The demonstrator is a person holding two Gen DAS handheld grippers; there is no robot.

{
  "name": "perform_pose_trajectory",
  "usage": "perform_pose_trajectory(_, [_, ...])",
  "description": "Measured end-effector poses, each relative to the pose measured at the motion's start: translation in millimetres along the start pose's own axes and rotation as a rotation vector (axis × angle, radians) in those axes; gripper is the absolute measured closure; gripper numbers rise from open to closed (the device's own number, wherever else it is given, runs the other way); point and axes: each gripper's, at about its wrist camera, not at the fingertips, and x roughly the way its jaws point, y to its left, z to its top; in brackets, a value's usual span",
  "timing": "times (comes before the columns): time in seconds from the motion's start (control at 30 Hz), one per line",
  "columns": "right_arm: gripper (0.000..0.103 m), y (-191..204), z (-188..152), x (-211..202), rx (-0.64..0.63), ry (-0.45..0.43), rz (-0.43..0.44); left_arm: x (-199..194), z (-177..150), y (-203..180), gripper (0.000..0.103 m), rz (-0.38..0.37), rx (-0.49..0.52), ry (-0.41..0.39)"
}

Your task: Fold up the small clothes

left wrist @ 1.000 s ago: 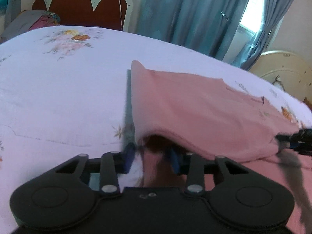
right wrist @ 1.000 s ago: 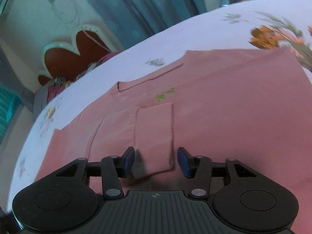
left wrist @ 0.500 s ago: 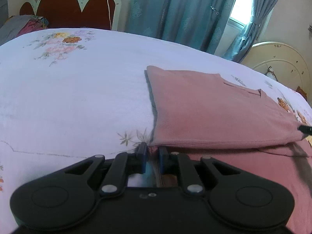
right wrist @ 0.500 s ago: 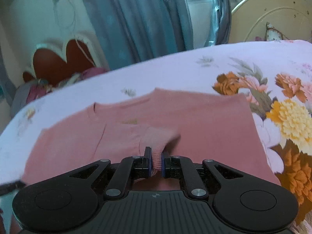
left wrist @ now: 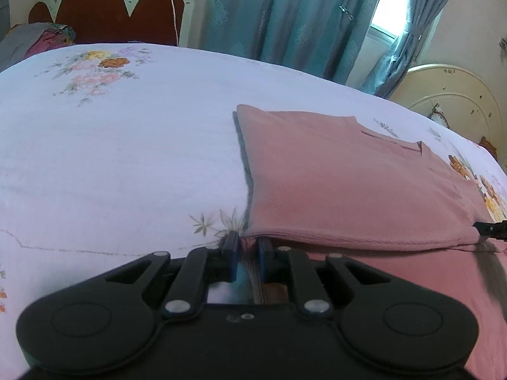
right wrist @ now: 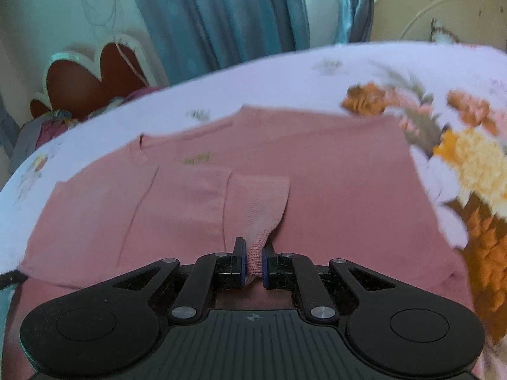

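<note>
Daylight, soft: I see it entering through the window [left wrist: 385, 22] behind teal curtains [left wrist: 285, 15], blown out white there. Bedsheet [left wrist: 126, 158] bright, bluish cast. Right view smeared by motion blur at its floral print [right wrist: 459, 158]. Fisheye bending, dark corners.

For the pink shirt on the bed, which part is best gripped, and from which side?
Grip the pink shirt at its near folded edge, coming in low from the near side. That edge lies raised and doubled; the left gripper and right gripper are pinching there.
</note>
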Motion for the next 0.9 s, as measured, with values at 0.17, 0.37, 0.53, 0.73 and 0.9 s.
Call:
perform_pose_trajectory(0.17, [0.044,-7,5,-26,-0.003,-0.089,-0.083,-35,-1,15,0.059,-0.080,-0.037,-0.048])
perform_pose_trajectory(0.37, [0.086,-5,35,-11,0.008,-0.084,-0.014,-1,34,-2,0.060,-0.153,-0.052,-0.085])
perform_pose_trajectory(0.53, [0.086,22,39,32,-0.068,0.000,-0.036,39,25,-19,0.060,-0.122,0.041,0.007])
perform_pose_trajectory(0.73, [0.086,17,46,26,-0.018,-0.047,-0.001,56,58,-10,0.056,-0.158,0.012,0.008])
perform_pose_trajectory(0.9, [0.086,39,66,65,-0.070,-0.017,0.009,113,101,2,0.054,-0.132,0.085,0.019])
